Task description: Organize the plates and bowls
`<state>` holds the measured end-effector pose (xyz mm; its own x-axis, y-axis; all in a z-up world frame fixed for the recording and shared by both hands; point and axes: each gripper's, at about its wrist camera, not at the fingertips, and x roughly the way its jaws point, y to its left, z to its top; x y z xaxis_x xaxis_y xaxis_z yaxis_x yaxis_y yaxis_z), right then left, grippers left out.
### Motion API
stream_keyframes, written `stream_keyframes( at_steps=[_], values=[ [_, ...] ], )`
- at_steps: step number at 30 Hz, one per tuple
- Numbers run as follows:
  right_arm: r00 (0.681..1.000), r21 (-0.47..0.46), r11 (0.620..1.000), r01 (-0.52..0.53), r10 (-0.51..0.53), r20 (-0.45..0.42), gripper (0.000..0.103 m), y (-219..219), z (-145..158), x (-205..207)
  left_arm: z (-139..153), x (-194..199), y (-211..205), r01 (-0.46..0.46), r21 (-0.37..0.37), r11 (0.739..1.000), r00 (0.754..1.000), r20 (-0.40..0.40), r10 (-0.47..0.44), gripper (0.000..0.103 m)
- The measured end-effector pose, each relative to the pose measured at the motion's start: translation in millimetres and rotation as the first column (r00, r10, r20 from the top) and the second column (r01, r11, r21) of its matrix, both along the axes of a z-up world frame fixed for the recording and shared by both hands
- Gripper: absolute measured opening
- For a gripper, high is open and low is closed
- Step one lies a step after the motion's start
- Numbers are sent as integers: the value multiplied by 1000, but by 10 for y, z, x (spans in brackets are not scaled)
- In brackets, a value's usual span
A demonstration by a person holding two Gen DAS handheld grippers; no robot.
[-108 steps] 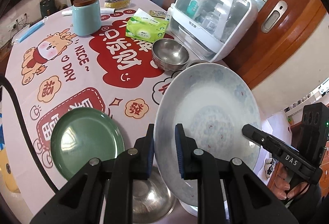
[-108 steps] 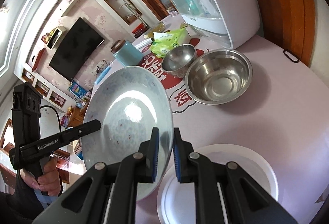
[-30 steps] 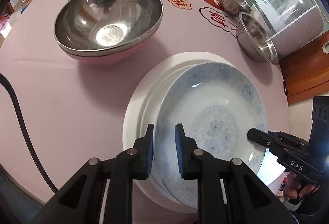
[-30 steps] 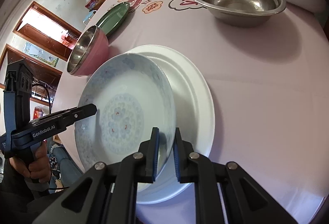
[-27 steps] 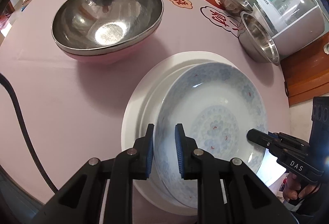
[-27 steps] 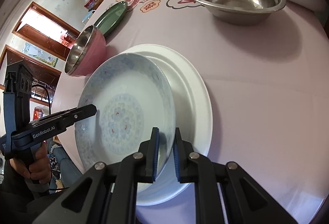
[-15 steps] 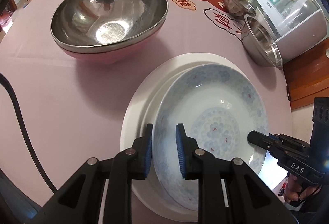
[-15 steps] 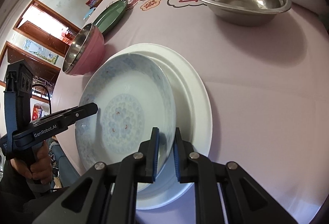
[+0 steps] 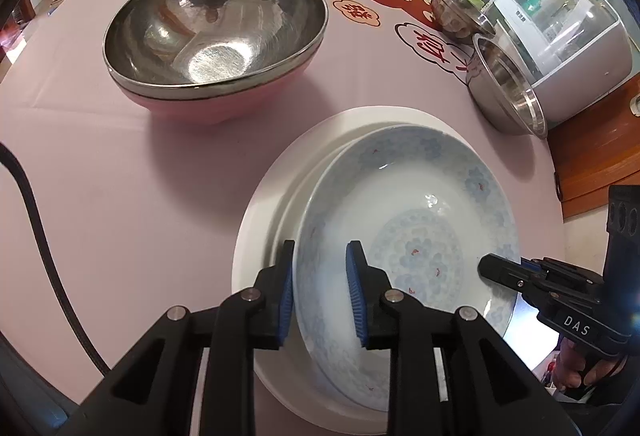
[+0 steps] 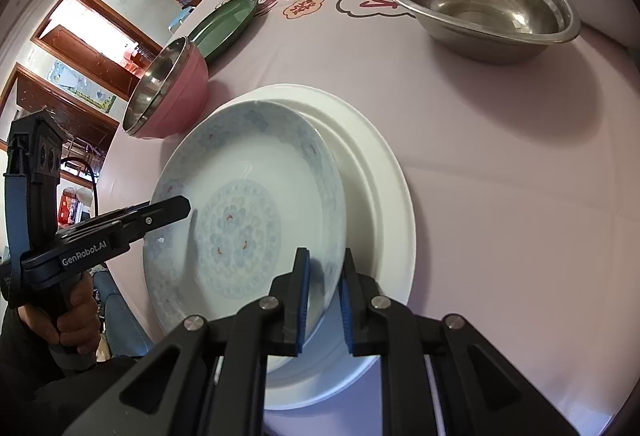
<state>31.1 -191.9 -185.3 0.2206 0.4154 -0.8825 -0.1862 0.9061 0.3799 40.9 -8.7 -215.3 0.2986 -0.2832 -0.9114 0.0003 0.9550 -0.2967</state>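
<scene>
Resting now inside the wide white plate (image 9: 260, 236) is the blue-patterned plate (image 9: 420, 220), nested but sitting off-centre toward the near edge of the pink tabletop (image 9: 120, 175). The left gripper (image 9: 320, 288) is letting go: its fingers (image 9: 286, 292) are spreading, the plate's rim between them with a visible gap at the inner pad. The right gripper (image 10: 322, 296) is holding the opposite rim, its fingers (image 10: 302, 296) close together on the edge, likely steadying the plate so it is not sliding while the other side releases. Gripping at two rims is keeping a broad, slippery dish level. Steel bowls are waiting farther back, one (image 9: 216, 31) nested in a pink bowl (image 9: 224, 103).
</scene>
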Motion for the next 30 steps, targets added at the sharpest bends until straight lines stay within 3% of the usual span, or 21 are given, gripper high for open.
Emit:
stream_keyframes(
  at_steps=[6,12,17,21,27,30],
  values=[
    [999,-66,997,-42,42,1,18,115,20,9,5,39,-48,11,11,1000,1000,-16,-10,31],
    [996,-126,989,-76,80,25,29,213,60,-37,18,79,-102,27,15,1000,999,-36,-26,36],
    [995,-136,990,-45,57,86,50,209,179,-66,76,57,-175,68,9,998,997,-33,-67,59],
    [994,-134,991,-6,21,110,54,188,226,-80,144,5,-249,111,54,992,994,-22,-110,65],
    [991,-115,992,58,-42,130,55,166,258,-131,241,-105,-190,143,50,988,990,-11,-143,66],
    [987,-104,990,93,-78,141,55,145,293,-171,324,-180,-125,150,50,987,989,1,-150,78]
  ],
)
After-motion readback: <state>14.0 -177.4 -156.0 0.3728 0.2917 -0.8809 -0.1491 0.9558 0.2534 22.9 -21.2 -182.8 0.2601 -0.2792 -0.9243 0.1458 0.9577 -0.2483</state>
